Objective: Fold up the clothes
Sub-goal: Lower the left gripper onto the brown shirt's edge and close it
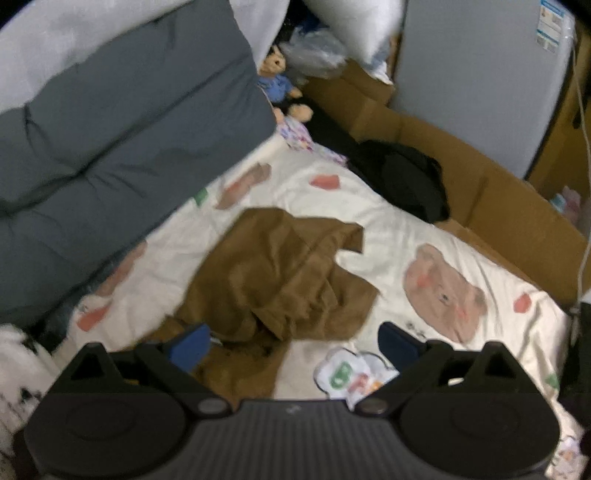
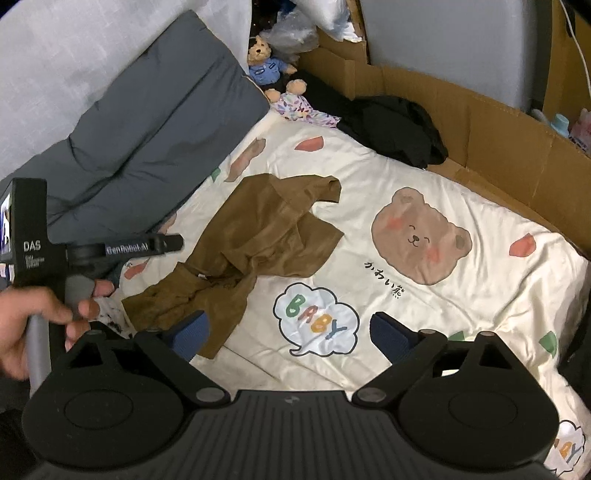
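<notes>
Hovering over the bed, we hold both tongs, left (image 1: pixel 291 341) and right (image 2: pixel 290 332), spread apart and empty; the crumpled brown fabric garment (image 2: pixel 258 236) lies mid-frame on the cream bear-print bedsheet (image 2: pixel 461 192).

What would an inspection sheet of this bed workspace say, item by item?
Surface: cream bear-print sheet, lightly wrinkled.
Job's things: brown garment, crumpled and unfolded, mid-sheet.
Clutter: black clothing at the far edge; teddy bear; floral cloth; plastic bag.
Grippers: left gripper open over the garment's near end; right gripper open, empty; a hand holds the left one's handle.
Cables: white cable at the far right.
Surroundings: grey quilt at left, cardboard wall at right.
</notes>
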